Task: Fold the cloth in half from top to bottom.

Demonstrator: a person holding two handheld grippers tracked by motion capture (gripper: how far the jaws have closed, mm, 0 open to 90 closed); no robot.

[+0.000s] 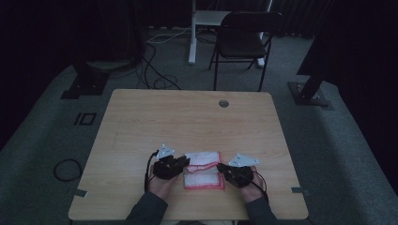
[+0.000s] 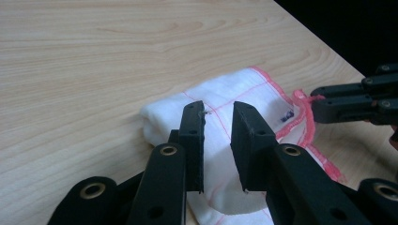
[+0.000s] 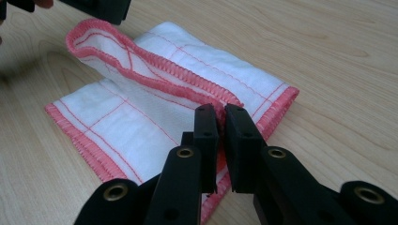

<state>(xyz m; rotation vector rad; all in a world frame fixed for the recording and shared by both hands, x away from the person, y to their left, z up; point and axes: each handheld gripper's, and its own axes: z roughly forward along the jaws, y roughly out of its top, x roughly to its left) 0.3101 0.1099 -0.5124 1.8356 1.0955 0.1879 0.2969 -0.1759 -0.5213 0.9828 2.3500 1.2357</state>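
Two grippers, right gripper [image 3: 221, 117] fingers clamped on cloth [image 3: 155, 103] hem, left gripper [image 2: 218, 115] fingers apart over cloth.

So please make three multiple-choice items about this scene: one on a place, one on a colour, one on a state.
1. Where on the light wooden table does the white cloth with red stitched edging lie?
A. near the person's edge
B. at the far edge
C. on the chair

2. What colour is the cloth's hem?
A. blue
B. red
C. green

3. What is the right claw doing?
A. hanging wide open
B. pinching the cloth's hem
C. holding a cup

Answers:
1 A, the high view shows it between both hands.
2 B, the hem is red in the right gripper view.
3 B, its jaws are closed on the hem, while the left claw is open.
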